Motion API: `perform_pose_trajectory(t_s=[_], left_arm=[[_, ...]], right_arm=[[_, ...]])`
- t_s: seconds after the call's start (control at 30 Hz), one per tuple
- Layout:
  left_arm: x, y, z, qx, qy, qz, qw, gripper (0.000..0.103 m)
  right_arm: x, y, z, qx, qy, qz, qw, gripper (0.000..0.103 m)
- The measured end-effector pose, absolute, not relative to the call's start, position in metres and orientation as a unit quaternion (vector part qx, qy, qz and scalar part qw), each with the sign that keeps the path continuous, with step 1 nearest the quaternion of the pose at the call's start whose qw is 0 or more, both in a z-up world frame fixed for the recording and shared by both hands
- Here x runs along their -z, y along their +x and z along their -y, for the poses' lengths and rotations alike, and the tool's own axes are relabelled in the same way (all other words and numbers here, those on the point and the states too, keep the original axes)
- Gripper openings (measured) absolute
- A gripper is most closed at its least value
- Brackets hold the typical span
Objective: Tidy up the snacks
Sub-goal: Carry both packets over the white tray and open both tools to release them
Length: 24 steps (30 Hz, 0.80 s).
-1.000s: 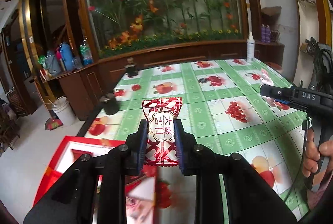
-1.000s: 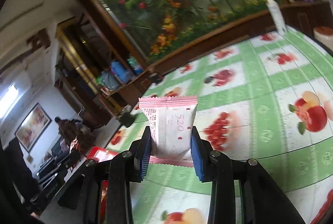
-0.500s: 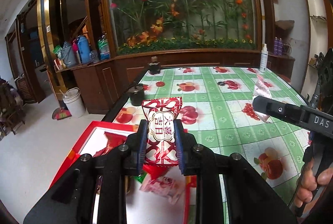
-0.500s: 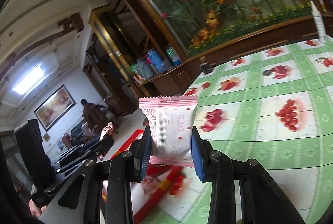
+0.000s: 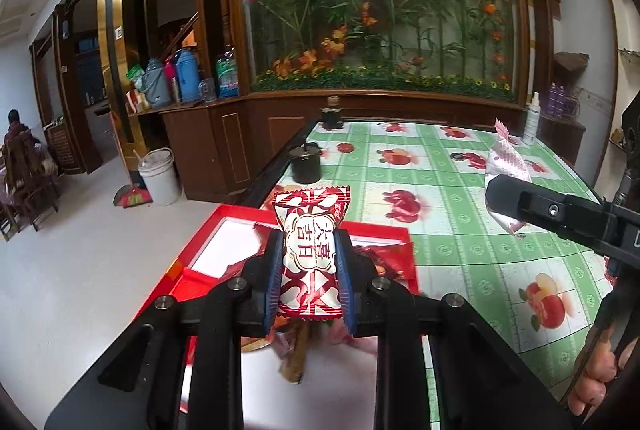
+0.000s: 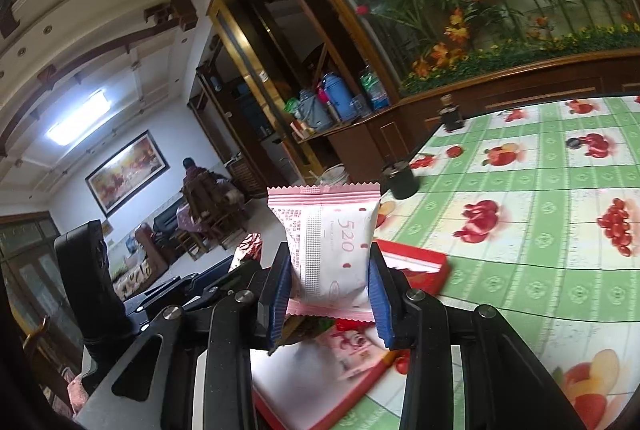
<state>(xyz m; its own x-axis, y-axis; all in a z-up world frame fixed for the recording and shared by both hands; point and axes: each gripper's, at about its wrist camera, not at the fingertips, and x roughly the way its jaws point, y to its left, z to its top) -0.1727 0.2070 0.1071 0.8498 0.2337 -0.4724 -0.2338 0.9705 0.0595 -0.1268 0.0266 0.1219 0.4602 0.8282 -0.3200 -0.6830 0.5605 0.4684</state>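
My left gripper (image 5: 310, 280) is shut on a red and white snack packet (image 5: 311, 250) and holds it above a red box (image 5: 224, 230) with a white inside at the table's left edge. My right gripper (image 6: 330, 292) is shut on a pink and white snack packet (image 6: 328, 242) marked 520, above the same red box (image 6: 416, 264). Several snack packets (image 6: 348, 350) lie in the box. The right gripper with its pink packet (image 5: 506, 160) shows at the right of the left wrist view.
The table has a green checked fruit-print cloth (image 5: 460, 190). A black pot (image 5: 306, 164) and a dark bottle (image 5: 332, 114) stand along its left edge, a white spray bottle (image 5: 532, 118) at the far right. Floor with a white bucket (image 5: 160, 176) lies left.
Both grippers have swung left, still holding their packets. The red box has come further into view under them, and the right gripper has drawn closer to the left one.
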Motion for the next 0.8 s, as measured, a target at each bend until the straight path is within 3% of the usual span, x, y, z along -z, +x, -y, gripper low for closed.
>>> perform_pose_trajectory(t_s=[0.8], left_arm=[[-0.079,-0.187,-0.257,-0.148,-0.037,-0.274,0.950,0.022]], right_arm=[[-0.093,-0.143,-0.116,-0.488,0.077,-0.306,0.814,0.037]])
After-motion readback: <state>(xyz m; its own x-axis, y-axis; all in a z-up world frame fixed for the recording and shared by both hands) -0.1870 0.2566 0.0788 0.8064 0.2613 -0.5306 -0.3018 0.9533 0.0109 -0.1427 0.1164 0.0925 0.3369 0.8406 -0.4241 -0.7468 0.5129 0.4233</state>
